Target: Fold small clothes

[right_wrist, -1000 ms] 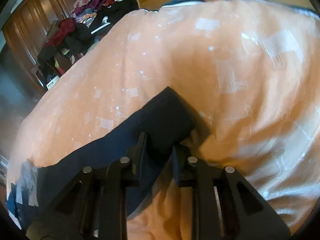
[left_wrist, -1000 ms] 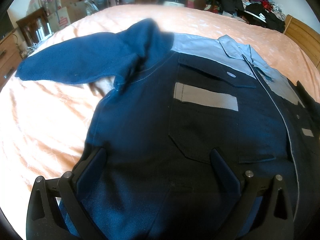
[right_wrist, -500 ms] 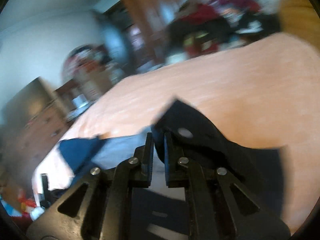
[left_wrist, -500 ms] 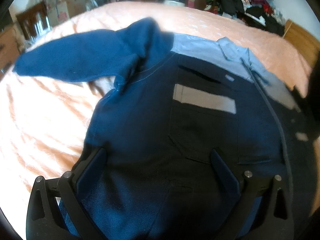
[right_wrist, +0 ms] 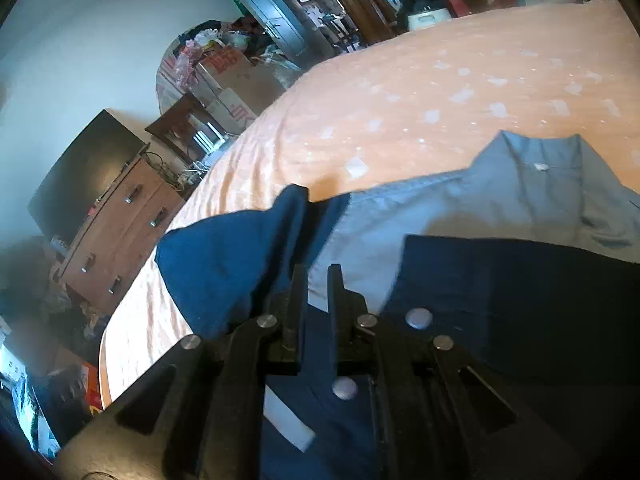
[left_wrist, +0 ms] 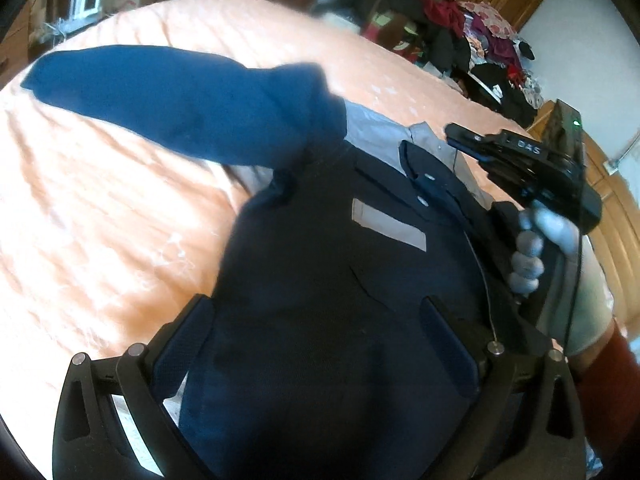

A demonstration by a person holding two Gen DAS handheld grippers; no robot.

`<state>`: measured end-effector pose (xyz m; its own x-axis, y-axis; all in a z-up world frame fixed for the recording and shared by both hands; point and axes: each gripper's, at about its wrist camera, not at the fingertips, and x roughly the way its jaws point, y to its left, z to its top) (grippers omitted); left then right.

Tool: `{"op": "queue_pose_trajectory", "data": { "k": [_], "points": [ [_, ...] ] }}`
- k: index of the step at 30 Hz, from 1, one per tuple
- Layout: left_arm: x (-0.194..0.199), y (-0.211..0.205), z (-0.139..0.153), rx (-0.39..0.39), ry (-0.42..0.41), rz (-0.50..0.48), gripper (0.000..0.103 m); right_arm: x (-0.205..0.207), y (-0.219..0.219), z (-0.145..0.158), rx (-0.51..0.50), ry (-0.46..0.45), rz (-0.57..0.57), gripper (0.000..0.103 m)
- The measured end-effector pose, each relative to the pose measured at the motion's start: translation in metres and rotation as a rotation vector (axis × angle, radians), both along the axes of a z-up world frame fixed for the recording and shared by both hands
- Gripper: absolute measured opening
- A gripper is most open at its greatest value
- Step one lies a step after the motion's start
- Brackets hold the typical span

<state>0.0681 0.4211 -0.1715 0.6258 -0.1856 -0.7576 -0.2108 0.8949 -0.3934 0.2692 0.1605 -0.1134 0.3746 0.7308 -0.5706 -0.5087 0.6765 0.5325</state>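
A navy work jacket with a grey yoke and a pale chest strip lies front up on the orange bedspread. Its bright blue left sleeve stretches out to the left. My left gripper hovers open over the jacket's lower front, fingers wide apart. A gloved hand holds my right gripper over the chest. Its jaws stand a narrow slit apart, shut on the dark right sleeve cuff, which drapes over the jacket front with its snaps showing.
A heap of clothes lies past the bed's far side. A wooden dresser with a dark screen on it stands by the bed's edge, and cardboard boxes are stacked behind. Bare bedspread stretches beyond the collar.
My right gripper has lifted the right sleeve cuff off the bedspread and swung it across onto the jacket's chest, coming into the left wrist view. The left gripper stayed open and shifted a little.
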Motion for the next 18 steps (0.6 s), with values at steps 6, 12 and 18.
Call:
{"op": "queue_pose_trajectory", "data": {
  "k": [6, 12, 18],
  "points": [
    [0.007, 0.002, -0.005, -0.005, 0.003, -0.013, 0.102, -0.011, 0.032, -0.003, 0.012, 0.012, 0.098, 0.011],
    [0.026, -0.009, 0.018, -0.064, -0.049, -0.092, 0.102, -0.044, -0.069, 0.038, -0.041, -0.132, -0.02, 0.035],
    [0.102, -0.057, 0.029, -0.177, -0.086, -0.263, 0.077, -0.104, -0.185, 0.017, -0.196, -0.113, -0.226, 0.04]
  ]
}}
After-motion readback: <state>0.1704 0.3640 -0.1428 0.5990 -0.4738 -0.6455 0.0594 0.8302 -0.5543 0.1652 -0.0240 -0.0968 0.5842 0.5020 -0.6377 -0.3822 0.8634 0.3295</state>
